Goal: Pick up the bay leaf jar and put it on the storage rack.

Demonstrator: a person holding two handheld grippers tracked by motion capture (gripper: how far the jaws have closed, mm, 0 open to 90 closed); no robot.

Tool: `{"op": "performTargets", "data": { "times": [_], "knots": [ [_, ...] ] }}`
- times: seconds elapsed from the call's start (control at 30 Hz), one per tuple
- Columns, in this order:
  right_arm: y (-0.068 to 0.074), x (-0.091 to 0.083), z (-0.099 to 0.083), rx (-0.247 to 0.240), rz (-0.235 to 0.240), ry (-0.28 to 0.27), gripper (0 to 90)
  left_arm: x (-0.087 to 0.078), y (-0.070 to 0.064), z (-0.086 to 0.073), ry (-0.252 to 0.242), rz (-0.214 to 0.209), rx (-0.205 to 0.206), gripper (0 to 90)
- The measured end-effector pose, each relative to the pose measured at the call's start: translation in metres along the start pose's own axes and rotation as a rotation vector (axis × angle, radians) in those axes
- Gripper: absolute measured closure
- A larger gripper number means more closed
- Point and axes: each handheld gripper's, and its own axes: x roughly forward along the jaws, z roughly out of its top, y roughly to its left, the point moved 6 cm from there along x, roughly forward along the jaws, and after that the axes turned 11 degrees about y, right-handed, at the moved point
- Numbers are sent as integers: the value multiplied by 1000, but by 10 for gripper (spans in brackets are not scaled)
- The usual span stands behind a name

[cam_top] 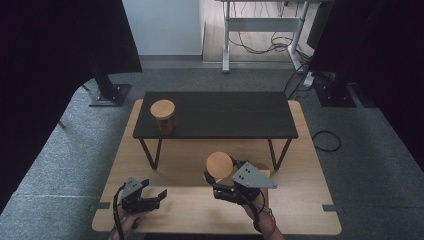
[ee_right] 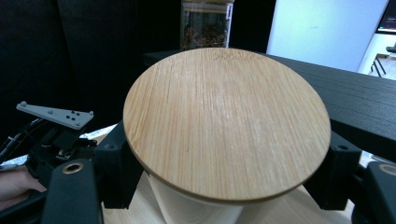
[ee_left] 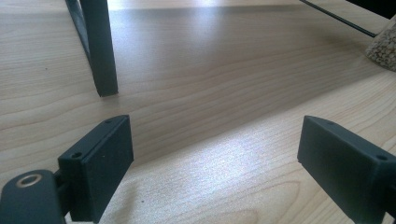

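Observation:
My right gripper point(cam_top: 220, 173) is shut on a jar with a round bamboo lid point(cam_top: 219, 164), near the front middle of the wooden table point(cam_top: 305, 200). In the right gripper view the lid point(ee_right: 224, 126) spreads over both jaws, which press on the pale jar body point(ee_right: 196, 210) below it. Whether the jar's base touches the table is hidden. A second jar with a bamboo lid point(cam_top: 163, 116) stands on the left end of the black shelf point(cam_top: 225, 115). My left gripper point(cam_top: 154, 189) is open at the front left, low over the bare wood point(ee_left: 215, 149).
The black shelf stands on thin legs point(ee_left: 100, 51) across the table's far half. The held jar's grain-filled base point(ee_left: 385, 46) shows at the right edge of the left gripper view. Dark curtains and stands point(cam_top: 107, 90) flank the table on grey carpet.

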Motion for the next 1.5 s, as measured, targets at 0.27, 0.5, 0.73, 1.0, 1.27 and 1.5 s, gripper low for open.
{"op": "performTargets", "data": {
  "times": [0.27,0.5,0.73,1.0,1.27,1.5],
  "knots": [
    [-7,2,1,9,-5,3,254,0,0,0,1,0,0,99],
    [-10,3,3,9,-6,5,253,0,0,0,1,0,-1,99],
    [-11,2,7,4,-6,1,253,0,0,0,1,1,-1,98],
    [-11,0,15,-6,-6,-11,253,0,0,0,1,0,-1,98],
    [-12,0,20,-13,-9,-18,253,0,0,0,1,1,-1,98],
    [-14,0,24,-14,-9,-24,254,0,0,0,1,2,-1,99]
  ]
}}
